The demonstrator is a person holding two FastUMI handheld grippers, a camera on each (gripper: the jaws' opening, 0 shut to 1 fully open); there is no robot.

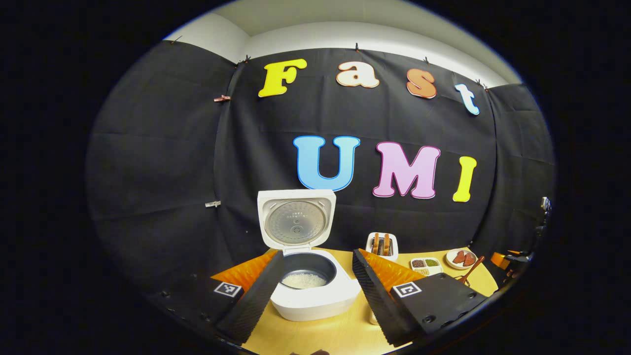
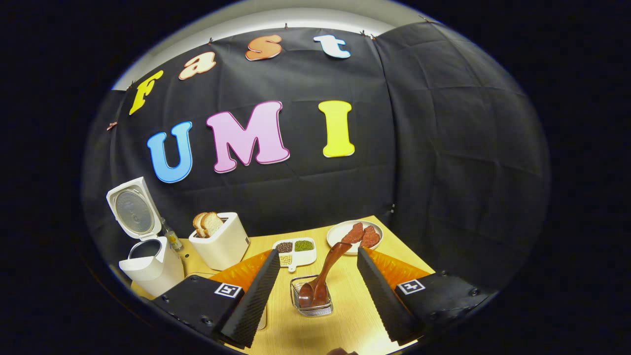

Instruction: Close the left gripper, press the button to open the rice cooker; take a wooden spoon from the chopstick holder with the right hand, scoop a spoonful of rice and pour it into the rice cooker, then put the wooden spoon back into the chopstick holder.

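The spoon (image 2: 323, 273) stands in the holder (image 2: 312, 297), bowl end down inside the wire frame, its long axis leaning so the handle rises up and to the right toward the plate (image 2: 340, 230) of reddish pieces behind it; in the right gripper view the holder sits on the table (image 2: 345, 320) between the two fingers of the right gripper (image 2: 318, 296), whose jaws stand wide apart, touching neither holder nor spoon. Behind the holder lies a divided dish (image 2: 296, 251) of grains; to its left stands a toaster (image 2: 219, 241) with two bread slices, then the cooker (image 2: 148, 261) at the far left, lid up.

In the left gripper view the cooker (image 1: 315, 291) sits directly ahead, lid (image 1: 296, 219) swung upright and facing the camera, white rice (image 1: 304, 280) in the dark pot; the left gripper (image 1: 318, 291) is spread open, its fingers flanking the cooker body without pressing it. To the right, farther off, are the toaster (image 1: 382, 245), the divided dish (image 1: 426, 265), the plate (image 1: 461, 258) and the spoon's handle (image 1: 473, 270) slanting up to the right.
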